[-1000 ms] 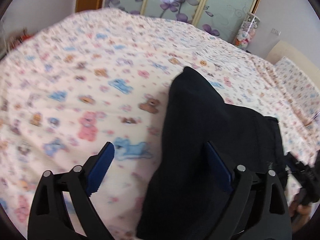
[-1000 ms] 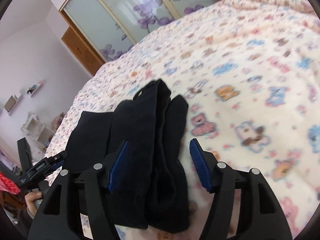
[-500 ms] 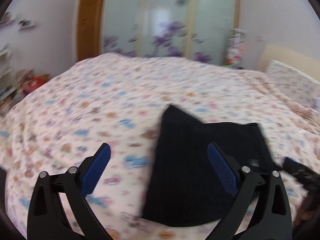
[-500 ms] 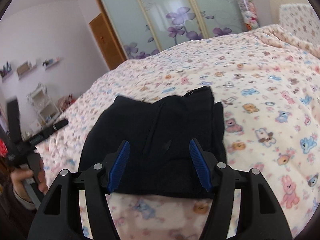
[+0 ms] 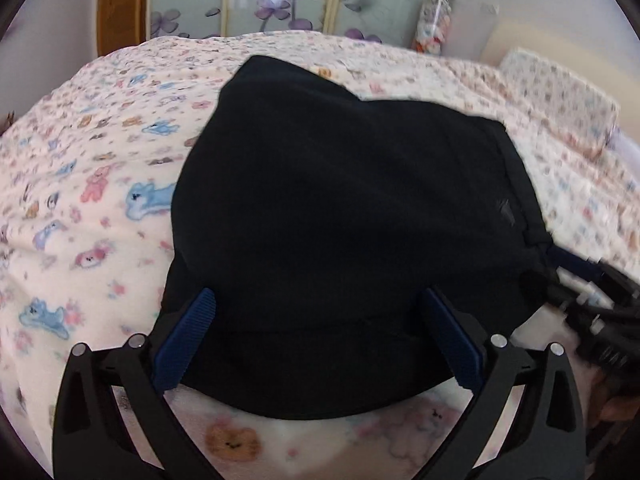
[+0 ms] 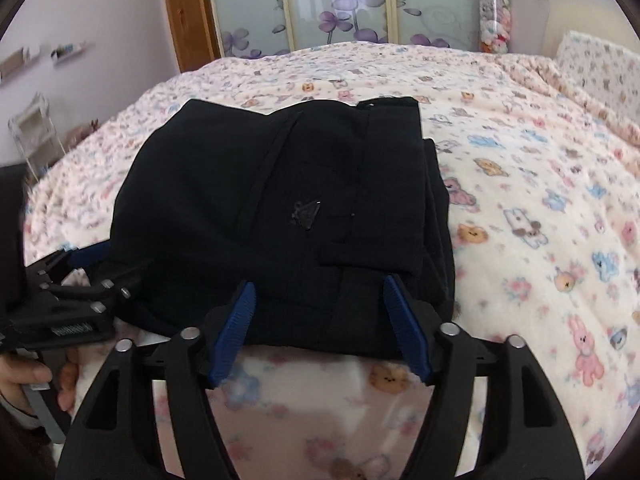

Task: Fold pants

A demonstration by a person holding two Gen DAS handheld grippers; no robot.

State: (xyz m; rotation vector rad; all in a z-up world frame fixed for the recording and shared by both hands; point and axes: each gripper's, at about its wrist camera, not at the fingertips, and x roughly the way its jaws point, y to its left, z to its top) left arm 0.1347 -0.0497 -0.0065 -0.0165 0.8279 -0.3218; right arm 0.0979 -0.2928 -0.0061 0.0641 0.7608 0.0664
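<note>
The black pants lie folded in a thick bundle on the teddy-print bedspread. In the left wrist view my left gripper stands wide open, its blue pads either side of the bundle's near edge and not pressing on it. In the right wrist view the pants show a small logo and a folded flap on top. My right gripper hovers at their near edge with its jaws opening, cloth between the pads but not clamped. The left gripper sits at the bundle's left side.
The bedspread stretches wide to the right of the pants. A pillow lies at the far right. Sliding doors with purple flowers stand behind the bed. A hand holds the left tool.
Both grippers have come in close to the pants' near edge and rolled level. The bundle now fills both views. The right jaws stand wider than before, and the left jaws too.
</note>
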